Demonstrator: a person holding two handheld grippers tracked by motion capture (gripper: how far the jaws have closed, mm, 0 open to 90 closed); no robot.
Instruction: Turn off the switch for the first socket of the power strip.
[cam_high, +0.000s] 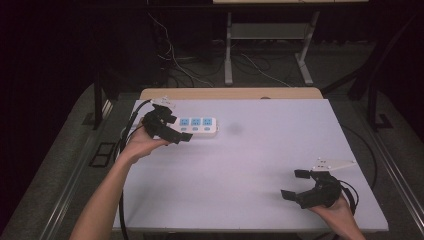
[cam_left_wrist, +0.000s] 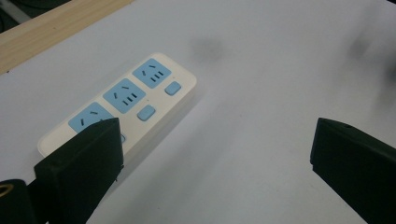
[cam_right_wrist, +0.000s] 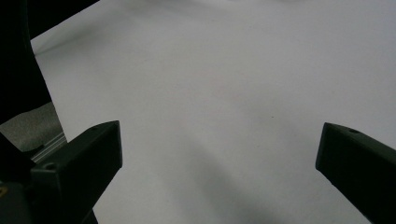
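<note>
Fingers (cam_left_wrist: 84, 163) of left gripper (cam_high: 172, 131) spread beside power strip (cam_high: 199, 125).

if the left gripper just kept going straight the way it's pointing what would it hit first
Probably the power strip: the left gripper is open, and its left jaw already overlaps the strip's near end. The gap between the jaws faces bare white table. Depth is uncertain.

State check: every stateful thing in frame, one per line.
White three-socket power strip with blue faces: flat on the table, all sockets empty, ungripped.
Left gripper: open, one jaw over the strip's near end.
Right gripper: open, empty, above bare white tabletop.
</note>
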